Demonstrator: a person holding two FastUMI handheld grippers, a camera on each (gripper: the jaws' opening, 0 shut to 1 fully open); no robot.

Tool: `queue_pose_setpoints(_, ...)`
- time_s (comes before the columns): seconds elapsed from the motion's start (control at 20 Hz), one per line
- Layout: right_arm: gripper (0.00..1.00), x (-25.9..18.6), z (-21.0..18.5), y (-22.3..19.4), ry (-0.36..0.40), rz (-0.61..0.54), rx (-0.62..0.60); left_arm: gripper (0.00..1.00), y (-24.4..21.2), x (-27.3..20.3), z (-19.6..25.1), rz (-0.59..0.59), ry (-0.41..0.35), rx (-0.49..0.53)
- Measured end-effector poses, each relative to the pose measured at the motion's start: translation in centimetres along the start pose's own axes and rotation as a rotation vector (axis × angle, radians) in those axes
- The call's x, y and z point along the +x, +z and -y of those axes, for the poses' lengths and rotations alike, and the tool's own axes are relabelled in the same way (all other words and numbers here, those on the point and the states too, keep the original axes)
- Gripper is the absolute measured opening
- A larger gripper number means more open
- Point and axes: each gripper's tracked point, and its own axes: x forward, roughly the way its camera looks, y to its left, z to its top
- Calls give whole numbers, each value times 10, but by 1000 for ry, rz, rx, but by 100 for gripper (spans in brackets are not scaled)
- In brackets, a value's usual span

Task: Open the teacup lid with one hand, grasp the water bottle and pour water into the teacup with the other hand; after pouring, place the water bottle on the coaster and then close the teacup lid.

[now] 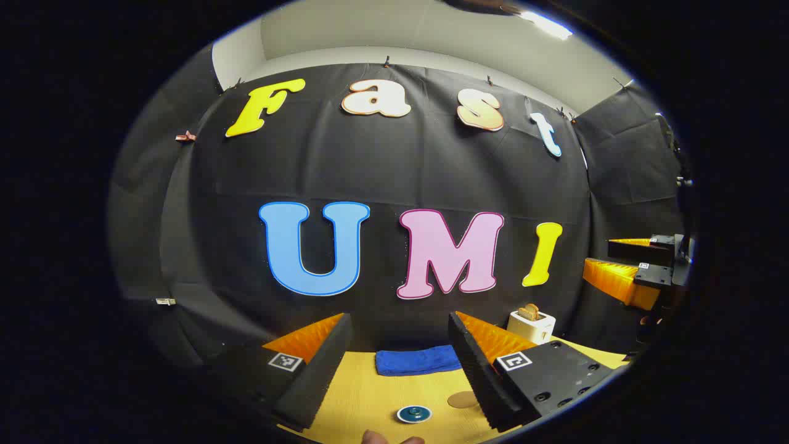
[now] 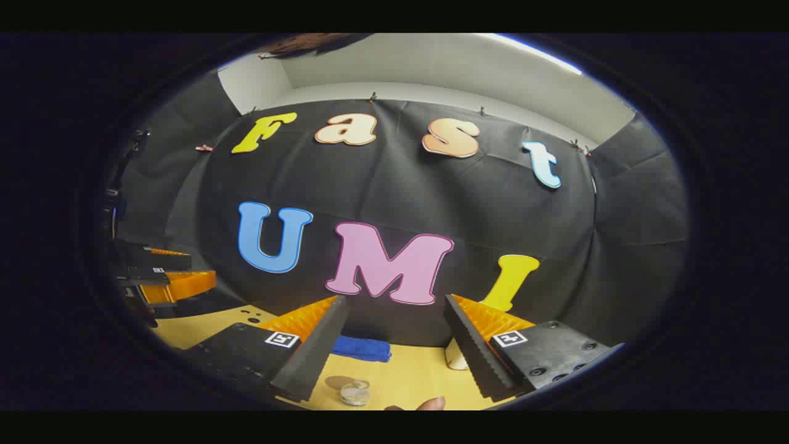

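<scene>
**Both grippers held high, nothing yet in hand**

On the left side of the booth, the left gripper [image 1: 399,351] hung above the wooden table [image 1: 363,388] with its fingers spread wide and nothing between them. Seen along those fingers, a folded blue cloth [image 1: 418,359] lay at the far edge of the table, and nearer in sat a small round teal lid with a knob at its middle [image 1: 413,414], which I took for the top of the teacup. Just to its right lay a flat brown disc, likely the coaster [image 1: 462,399]. Farther right a white toaster [image 1: 531,325] stood against the wall.

The right gripper [image 2: 394,351] was also raised with its fingers parted and empty. Below it, in the right gripper view, a clear round cap [image 2: 355,393] showed low on the table, probably the water bottle's top, though I could not tell for sure.

My guess was that the lid would be light, hard, glazed and slippery, best pinched by the knob. The bottle looked smooth and would be heavier with water; a grip around its body, squarely across, seemed safest, firm but without squeezing it.
</scene>
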Motion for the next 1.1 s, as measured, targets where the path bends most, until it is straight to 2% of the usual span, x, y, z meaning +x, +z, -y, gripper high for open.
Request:
queue_pose_setpoints(0.4, 98, 0, 1, 1, -9, 7, -1, 98, -2, -3, -3, -9, 6, -4)
queue_pose_setpoints(0.75, 98, 2, -11, -9, -13, -10, 3, 98, -8, -3, 4, -6, -29, 28)
queue_pose_setpoints(0.9, 98, 3, -20, -27, -9, -29, 0, 98, -38, 6, 13, -33, -70, 18)
queue_pose_setpoints(1.1, 98, 1, -33, -60, -6, -60, 21, 98, -106, 19, 22, -114, -112, 22)
